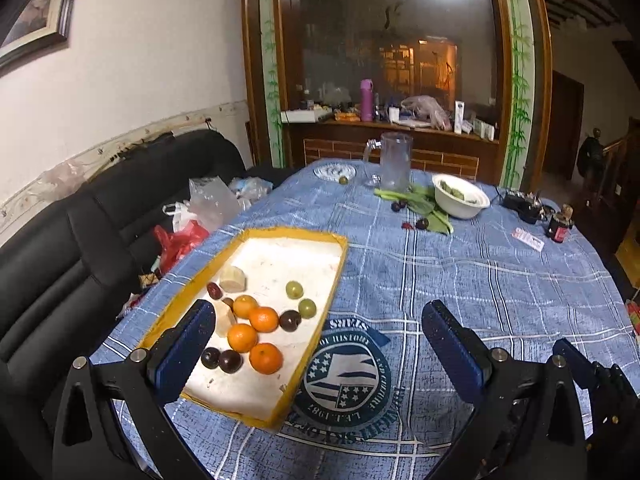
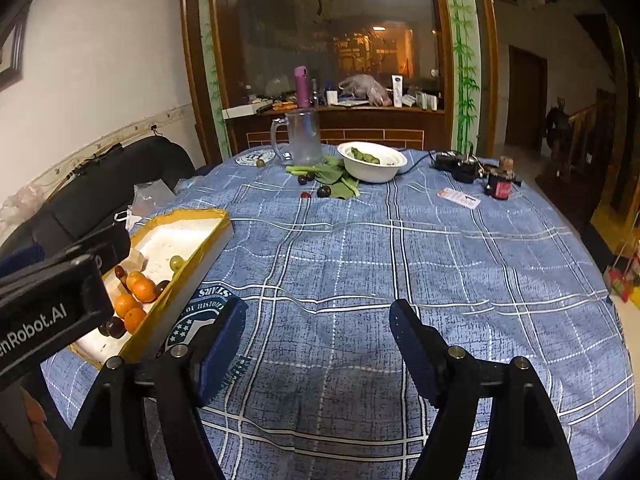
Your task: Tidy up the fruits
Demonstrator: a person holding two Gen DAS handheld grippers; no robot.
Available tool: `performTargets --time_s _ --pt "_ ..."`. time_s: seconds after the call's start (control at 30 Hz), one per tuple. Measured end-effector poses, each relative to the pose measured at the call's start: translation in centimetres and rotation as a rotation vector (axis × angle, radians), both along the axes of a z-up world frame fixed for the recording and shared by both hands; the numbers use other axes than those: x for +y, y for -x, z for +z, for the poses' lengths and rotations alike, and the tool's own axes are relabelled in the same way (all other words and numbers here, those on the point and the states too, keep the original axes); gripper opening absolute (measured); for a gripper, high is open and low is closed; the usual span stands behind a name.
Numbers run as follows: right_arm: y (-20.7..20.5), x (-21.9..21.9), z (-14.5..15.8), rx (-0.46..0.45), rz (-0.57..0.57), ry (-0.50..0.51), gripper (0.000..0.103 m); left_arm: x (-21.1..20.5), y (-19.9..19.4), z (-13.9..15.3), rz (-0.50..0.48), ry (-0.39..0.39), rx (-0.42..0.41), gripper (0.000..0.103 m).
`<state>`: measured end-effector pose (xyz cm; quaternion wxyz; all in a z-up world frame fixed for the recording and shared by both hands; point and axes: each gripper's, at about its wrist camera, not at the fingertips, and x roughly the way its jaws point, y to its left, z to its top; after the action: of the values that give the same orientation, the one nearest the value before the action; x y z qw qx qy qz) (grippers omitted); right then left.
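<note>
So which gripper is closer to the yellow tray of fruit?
Left. The left gripper hangs over the yellow tray's near corner; the right gripper hovers beside it, over bare tablecloth.

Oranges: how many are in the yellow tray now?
4. All lie in the near half of the yellow tray: orange one, two, three, four. None seems hidden.

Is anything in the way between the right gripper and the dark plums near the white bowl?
Nothing visible. From the open, empty right gripper only bare blue checked tablecloth stretches to the dark round plums, which lie beside green leaves before the white bowl.
</note>
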<state>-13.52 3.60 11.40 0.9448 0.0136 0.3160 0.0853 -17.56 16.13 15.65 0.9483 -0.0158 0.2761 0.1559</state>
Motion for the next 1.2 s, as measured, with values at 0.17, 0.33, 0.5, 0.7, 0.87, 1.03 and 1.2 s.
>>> performTargets --time_s 0.17,0.33,0.5,0.7,0.87,1.03,1.2 --pt "0.4 0.8 0.2 -0.01 0.022 0.013 0.08 0.6 1.1 1.1 0.041 -0.014 -0.065 0.103" --pt "0.7 1.6 0.3 -0.018 0.036 0.015 0.08 1.6 3.5 2.5 0.114 -0.05 -0.2 0.103" --pt "0.9 1.9 -0.1 0.003 0.026 0.006 0.08 2.6 5.6 3.5 0.17 -0.048 -0.309 0.103" --pt "1.7 2.6 0.3 -0.032 0.041 0.039 0.08 2.9 5.2 2.9 0.095 -0.038 -0.29 0.103" --pt "1.9 3.4 0.1 -0.028 0.066 0.046 0.083 3.2 4.6 1.7 0.081 -0.03 -0.257 0.103" --pt "1.9 4.4 -0.6 -0.005 0.093 0.071 0.083 3.8 3.9 0.8 0.08 0.007 -0.194 0.103" --pt "2.1 5.3 -0.6 -0.001 0.111 0.086 0.084 4.7 3.2 -0.1 0.084 0.045 -0.131 0.103"
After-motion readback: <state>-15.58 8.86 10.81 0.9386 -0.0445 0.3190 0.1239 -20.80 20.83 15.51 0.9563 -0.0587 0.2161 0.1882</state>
